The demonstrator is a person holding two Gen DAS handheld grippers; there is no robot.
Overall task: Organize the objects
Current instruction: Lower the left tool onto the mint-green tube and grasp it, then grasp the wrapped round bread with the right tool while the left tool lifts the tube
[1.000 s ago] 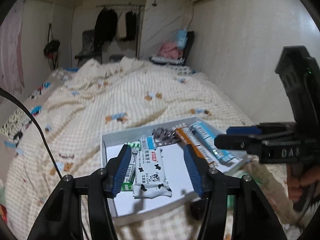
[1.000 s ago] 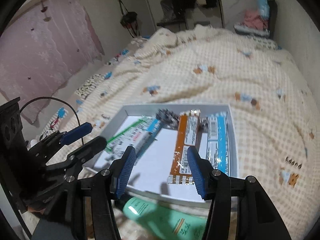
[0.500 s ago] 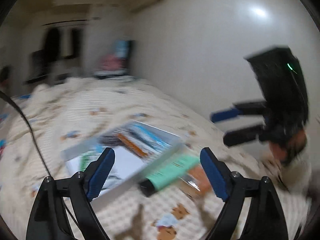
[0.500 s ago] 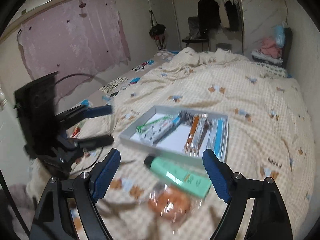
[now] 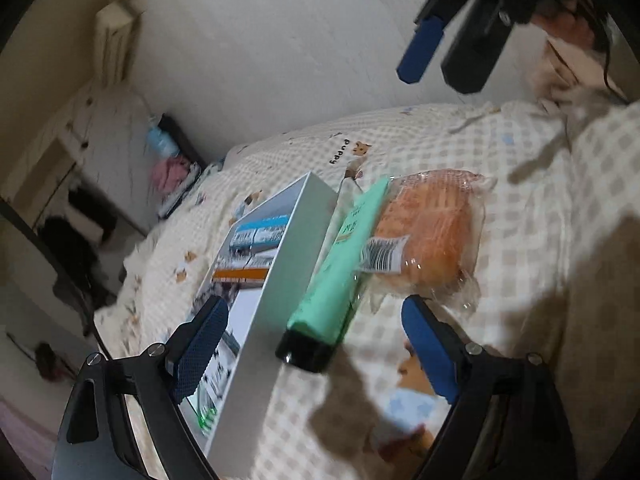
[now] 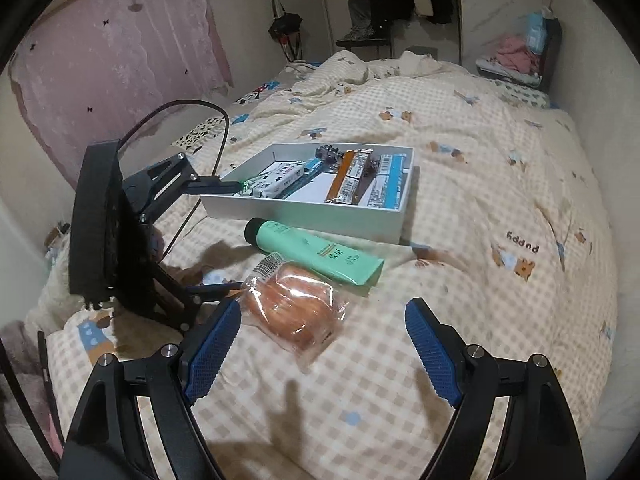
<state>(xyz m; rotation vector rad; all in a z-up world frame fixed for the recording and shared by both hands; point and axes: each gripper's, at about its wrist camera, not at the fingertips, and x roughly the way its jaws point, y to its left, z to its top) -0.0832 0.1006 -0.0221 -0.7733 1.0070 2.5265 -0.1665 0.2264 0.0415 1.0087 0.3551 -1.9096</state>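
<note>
Both tongs stood spread and empty: the left tongs (image 5: 312,348) straddled the green tube's (image 6: 316,252) black cap beside the white tray (image 6: 304,216), the right tongs (image 6: 322,344) faced the wrapped bun (image 6: 294,308) on the bed; pick-up seemingly came next, needing closure on each item

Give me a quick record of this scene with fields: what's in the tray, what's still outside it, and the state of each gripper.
surface: bed with cream checked quilt
container: shallow white rectangular tray
in tray: several flat snack and sachet packets
outside tray: mint-green tube with black cap, lying along the tray's near wall; clear-wrapped orange bread bun, beside the tube
left gripper: open, empty, the tube's cap between its fingers
right gripper: open, empty, above the quilt just short of the bun
</note>
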